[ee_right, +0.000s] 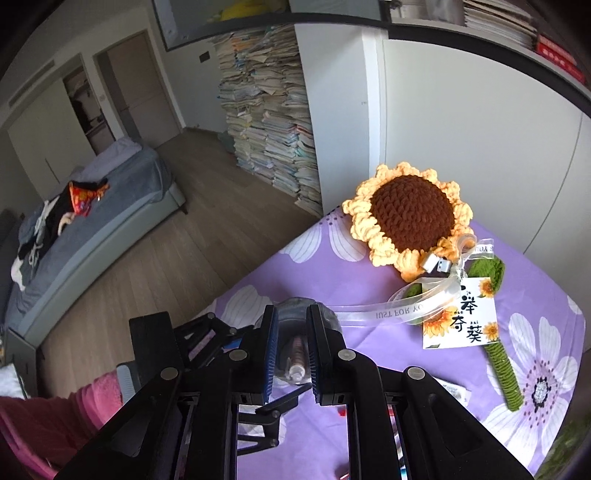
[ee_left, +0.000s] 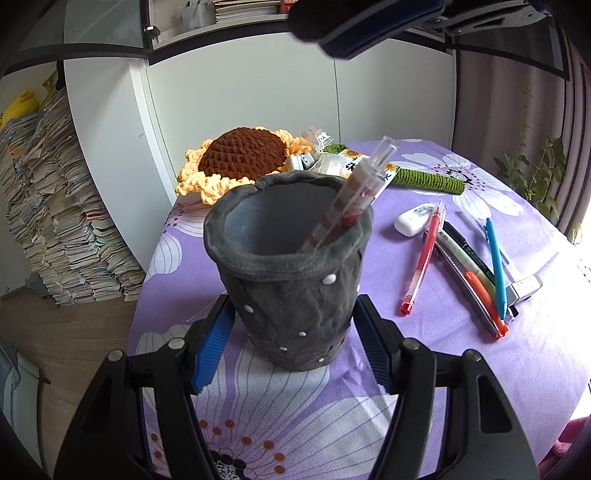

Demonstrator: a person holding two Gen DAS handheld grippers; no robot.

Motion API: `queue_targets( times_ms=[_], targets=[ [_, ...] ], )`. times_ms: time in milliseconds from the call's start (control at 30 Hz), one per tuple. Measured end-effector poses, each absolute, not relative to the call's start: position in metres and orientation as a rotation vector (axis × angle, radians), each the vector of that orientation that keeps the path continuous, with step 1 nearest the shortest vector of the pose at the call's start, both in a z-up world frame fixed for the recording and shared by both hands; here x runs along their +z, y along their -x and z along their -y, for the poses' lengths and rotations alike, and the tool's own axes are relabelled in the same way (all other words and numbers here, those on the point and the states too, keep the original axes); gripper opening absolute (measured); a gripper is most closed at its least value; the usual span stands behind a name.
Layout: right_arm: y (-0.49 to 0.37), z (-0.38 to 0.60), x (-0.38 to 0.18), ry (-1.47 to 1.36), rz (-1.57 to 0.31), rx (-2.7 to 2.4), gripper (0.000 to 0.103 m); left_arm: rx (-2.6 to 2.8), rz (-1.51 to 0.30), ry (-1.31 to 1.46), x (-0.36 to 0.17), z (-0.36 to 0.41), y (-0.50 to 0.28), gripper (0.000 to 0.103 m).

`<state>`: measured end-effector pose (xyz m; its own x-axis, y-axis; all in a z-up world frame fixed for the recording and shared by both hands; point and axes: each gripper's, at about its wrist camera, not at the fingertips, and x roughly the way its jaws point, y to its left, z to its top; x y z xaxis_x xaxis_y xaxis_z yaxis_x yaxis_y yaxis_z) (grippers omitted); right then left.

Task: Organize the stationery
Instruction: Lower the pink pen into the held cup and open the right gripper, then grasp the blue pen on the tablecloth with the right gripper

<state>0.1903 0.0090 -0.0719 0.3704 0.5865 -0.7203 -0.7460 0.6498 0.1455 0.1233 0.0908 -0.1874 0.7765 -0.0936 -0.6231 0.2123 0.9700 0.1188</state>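
A dark grey fabric pen holder [ee_left: 280,266] stands on the purple flowered tablecloth [ee_left: 424,369]. My left gripper [ee_left: 294,301] is shut on its lower sides, both blue pads against the fabric. A clear pen with brown stripes [ee_left: 354,195] leans inside the holder. My right gripper [ee_right: 293,310] hovers shut and empty over the holder [ee_right: 330,317], and the pen [ee_right: 297,358] shows far below between its fingers. In the left wrist view its finger [ee_left: 351,29] sits high at the top. A red pen [ee_left: 423,258], blue pen [ee_left: 495,266], orange pen [ee_left: 484,306] and white eraser [ee_left: 412,219] lie to the right.
A crocheted sunflower [ee_right: 412,218] with ribbon and a card tag [ee_right: 461,317] lies at the table's far side by the white wall. Book stacks [ee_left: 55,206] rise from the floor on the left. A plant [ee_left: 535,177] stands at the right. A pink sleeve [ee_right: 55,424] shows low left.
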Motion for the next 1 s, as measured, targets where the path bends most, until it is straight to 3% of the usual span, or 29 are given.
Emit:
queue_targets(
  times_ms=[233,567,1000],
  targets=[
    [-0.193,0.063,-0.079,0.07,-0.846,0.714,0.014,-0.167,-0.663,-0.185,-0.188,-0.091,-0.124,0.065],
    [-0.214,0.188,-0.194,-0.318,-1.269,0.324,0.014,-0.159,-0.67,-0.191,-0.189,-0.092,-0.125,0.066],
    [-0.227,0.175,-0.208,-0.468,-1.305,0.341,0.015,-0.155,-0.67,-0.196,-0.19,-0.091,-0.124,0.067]
  ],
)
